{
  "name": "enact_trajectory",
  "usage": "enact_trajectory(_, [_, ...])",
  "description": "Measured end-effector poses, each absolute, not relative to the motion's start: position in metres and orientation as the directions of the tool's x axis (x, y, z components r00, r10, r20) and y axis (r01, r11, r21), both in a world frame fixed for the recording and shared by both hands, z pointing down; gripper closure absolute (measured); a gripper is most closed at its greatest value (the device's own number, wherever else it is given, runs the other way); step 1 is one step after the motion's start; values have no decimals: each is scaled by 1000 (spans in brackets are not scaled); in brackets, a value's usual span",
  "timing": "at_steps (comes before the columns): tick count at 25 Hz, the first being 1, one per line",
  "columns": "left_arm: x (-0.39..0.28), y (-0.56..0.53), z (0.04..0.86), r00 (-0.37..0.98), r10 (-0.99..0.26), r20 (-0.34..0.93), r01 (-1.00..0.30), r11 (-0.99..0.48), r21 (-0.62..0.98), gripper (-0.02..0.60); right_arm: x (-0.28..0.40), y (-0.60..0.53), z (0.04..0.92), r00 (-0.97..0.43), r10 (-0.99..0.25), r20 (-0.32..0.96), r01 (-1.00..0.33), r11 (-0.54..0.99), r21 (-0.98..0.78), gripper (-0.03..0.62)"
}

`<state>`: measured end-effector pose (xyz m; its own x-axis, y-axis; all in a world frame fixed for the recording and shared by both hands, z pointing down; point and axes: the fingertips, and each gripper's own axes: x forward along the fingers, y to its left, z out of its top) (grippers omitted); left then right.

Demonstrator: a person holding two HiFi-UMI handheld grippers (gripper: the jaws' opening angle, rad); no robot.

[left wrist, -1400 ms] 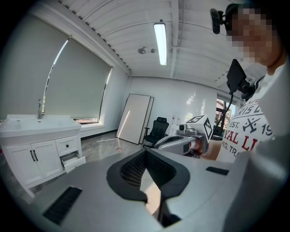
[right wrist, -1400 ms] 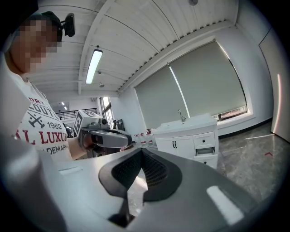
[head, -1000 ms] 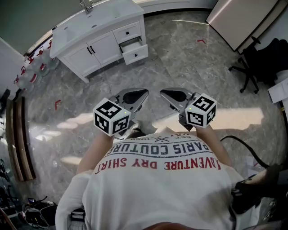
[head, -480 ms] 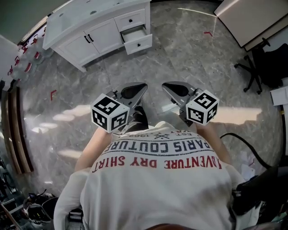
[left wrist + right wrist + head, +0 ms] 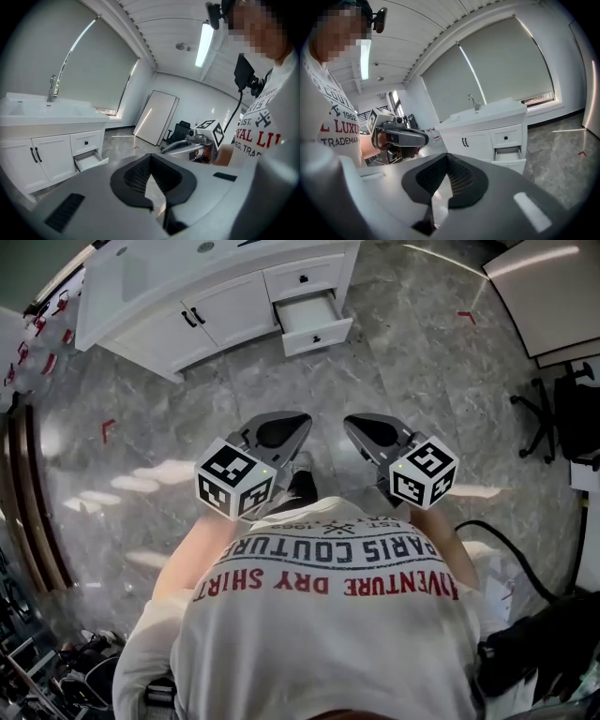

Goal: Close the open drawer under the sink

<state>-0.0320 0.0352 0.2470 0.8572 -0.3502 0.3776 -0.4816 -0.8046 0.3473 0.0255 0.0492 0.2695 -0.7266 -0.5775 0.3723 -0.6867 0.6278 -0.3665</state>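
Grey marble floor (image 5: 394, 371); white vanity (image 5: 169, 296), lower drawer (image 5: 314, 320) pulled out, black knob (image 5: 317, 337).

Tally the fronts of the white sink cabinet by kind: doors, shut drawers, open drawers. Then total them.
Doors: 2
Shut drawers: 1
Open drawers: 1
Total: 4
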Motion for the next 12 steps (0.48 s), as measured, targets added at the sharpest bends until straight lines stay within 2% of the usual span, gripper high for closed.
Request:
enact_trajectory(5, [-55, -56, 249, 855, -349, 382, -485, -799, 356, 578, 1, -47, 263, -722, -575, 384, -690, 639, -339, 592])
enact_trajectory(12, [-62, -117, 236, 853, -372, 365, -496, -794, 350, 580, -6, -119, 244, -718, -606, 341, -695, 652, -305, 592])
